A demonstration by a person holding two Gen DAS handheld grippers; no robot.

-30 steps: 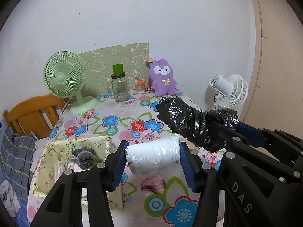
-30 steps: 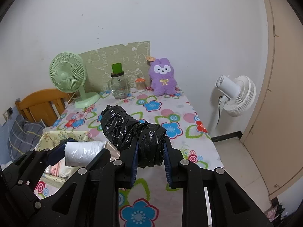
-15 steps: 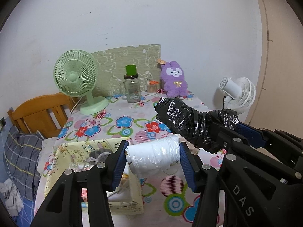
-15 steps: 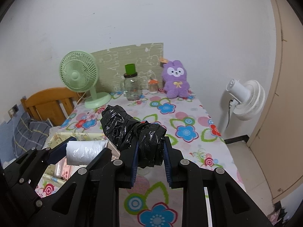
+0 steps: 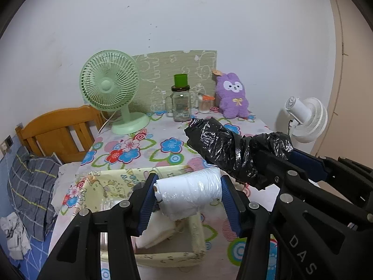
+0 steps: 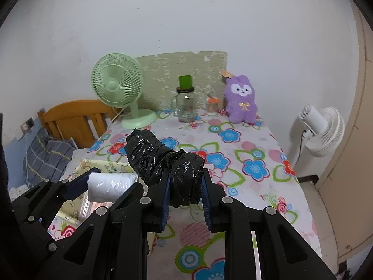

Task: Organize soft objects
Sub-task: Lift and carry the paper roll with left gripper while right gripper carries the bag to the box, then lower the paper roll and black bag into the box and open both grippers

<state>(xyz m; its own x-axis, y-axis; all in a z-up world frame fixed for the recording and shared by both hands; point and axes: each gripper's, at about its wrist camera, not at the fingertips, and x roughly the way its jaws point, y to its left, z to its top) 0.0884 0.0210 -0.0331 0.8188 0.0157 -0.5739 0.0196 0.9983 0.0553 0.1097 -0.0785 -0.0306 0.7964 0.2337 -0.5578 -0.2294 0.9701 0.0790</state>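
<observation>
My left gripper (image 5: 188, 186) is shut on a white roll of plastic bags (image 5: 190, 192), held crosswise between the blue pads above a pale yellow fabric box (image 5: 109, 182). The same white roll (image 6: 109, 186) shows at the lower left of the right wrist view. My right gripper (image 6: 184, 186) is shut on a black roll of plastic bags (image 6: 160, 161) that sticks out forward and to the left; this black roll (image 5: 223, 149) hangs just right of and above the white one. A purple plush rabbit (image 5: 232, 98) sits at the back of the table.
The table wears a flowered cloth (image 6: 233, 149). At the back stand a green desk fan (image 5: 109, 88), a glass jar with a green cap (image 5: 180, 102) and a small jar (image 5: 205, 103). A wooden headboard (image 5: 58, 133) and bedding lie left, a white fan (image 6: 321, 130) right.
Both grippers have shifted left with their rolls still held. The yellow box has come further under the left gripper, and the fans, jar and plush have slid right in both views.
</observation>
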